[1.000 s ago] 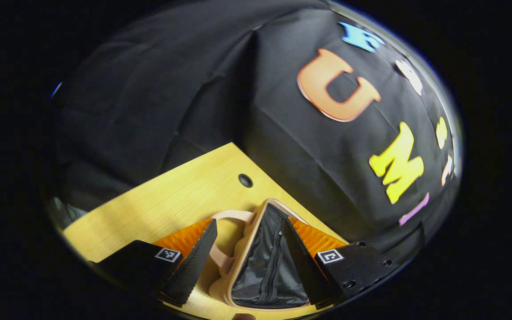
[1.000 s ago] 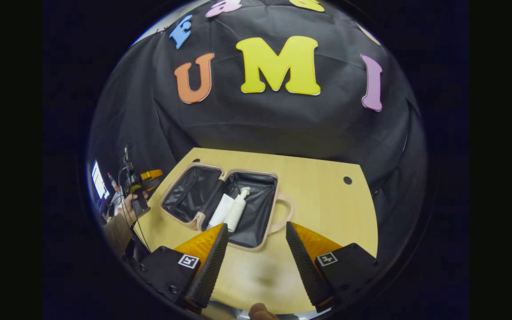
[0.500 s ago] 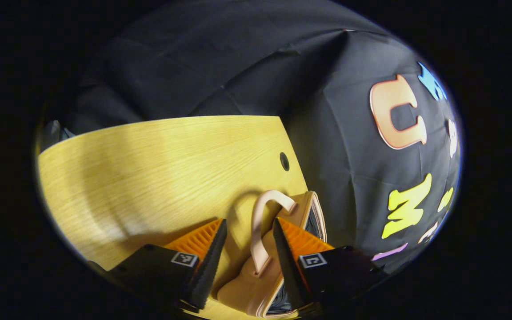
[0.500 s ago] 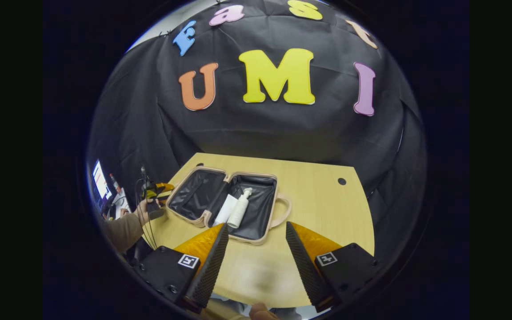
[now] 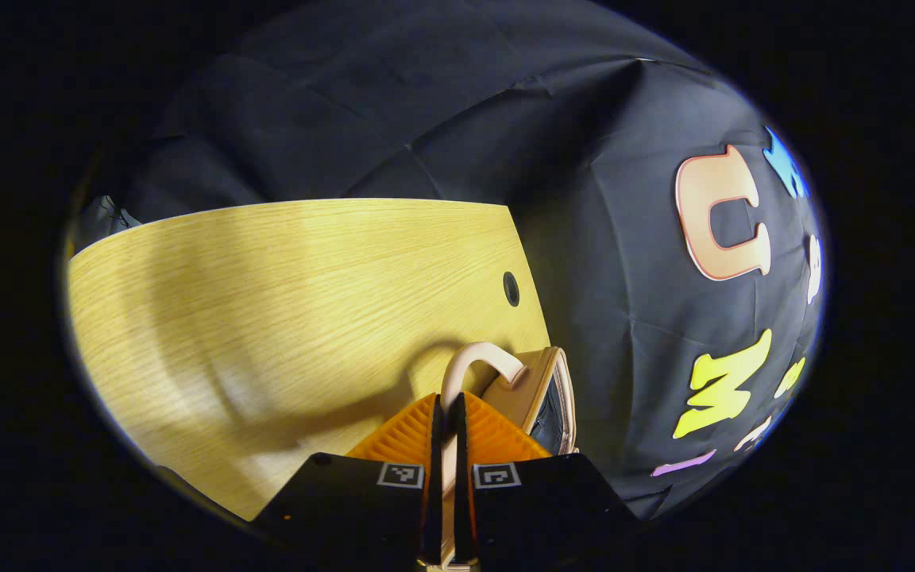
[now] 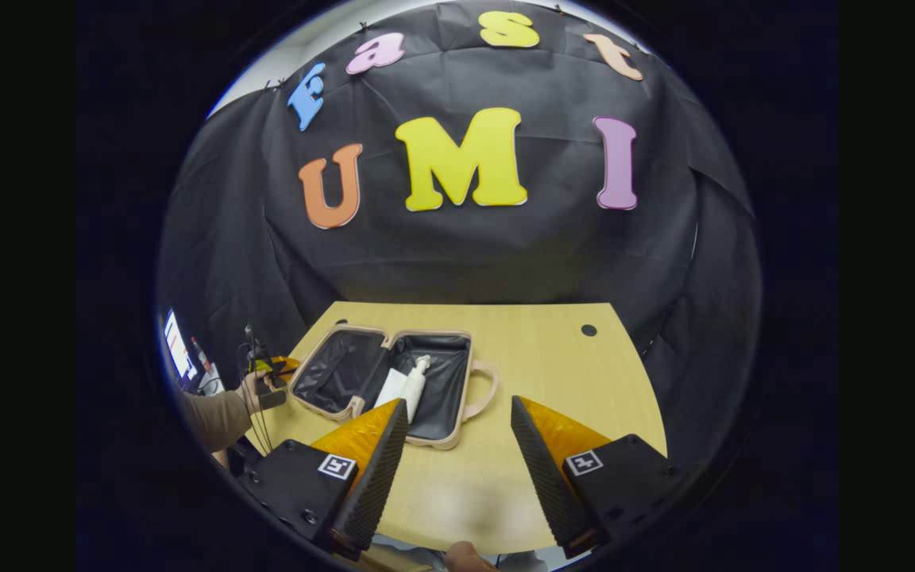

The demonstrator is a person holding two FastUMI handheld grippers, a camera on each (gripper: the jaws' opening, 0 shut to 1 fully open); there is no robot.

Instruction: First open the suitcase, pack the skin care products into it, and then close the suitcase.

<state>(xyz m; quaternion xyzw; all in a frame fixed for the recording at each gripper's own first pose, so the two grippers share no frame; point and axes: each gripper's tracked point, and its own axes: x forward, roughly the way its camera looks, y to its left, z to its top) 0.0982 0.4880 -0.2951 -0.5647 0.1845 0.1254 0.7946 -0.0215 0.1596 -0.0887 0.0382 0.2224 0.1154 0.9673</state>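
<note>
Wood-grain table [image 6: 569,373] runs pale yellow under both grippers, with a small dark round hole [image 6: 588,330] near its far right corner and black cloth hanging as the booth wall behind it. At the far left edge of the right gripper view a lit screen [image 6: 175,353] glows beyond the booth.

In that view the suitcase [image 6: 390,381] lies open and flat on the left half of the table, two black-lined halves side by side, long axis running left to right, pink carry handle [image 6: 483,391] pointing right. A white pump bottle [image 6: 414,381] and a flat white packet [image 6: 390,387] lie touching each other in the right half, both stretched toward the far wall, the bottle's pump end farthest away.

The left gripper [image 5: 448,413] has its orange fingers drawn almost together, pinching a pink strap-like handle [image 5: 477,361] that arches up just ahead of the tips; the pink shell edge sits just to its right. In the right gripper view this gripper sits at the suitcase's left edge, held by a hand [image 6: 255,391] in a brown sleeve [image 6: 215,417].

The right gripper [image 6: 457,417] hangs over the near table edge with fingers spread wide, holding nothing.
</note>
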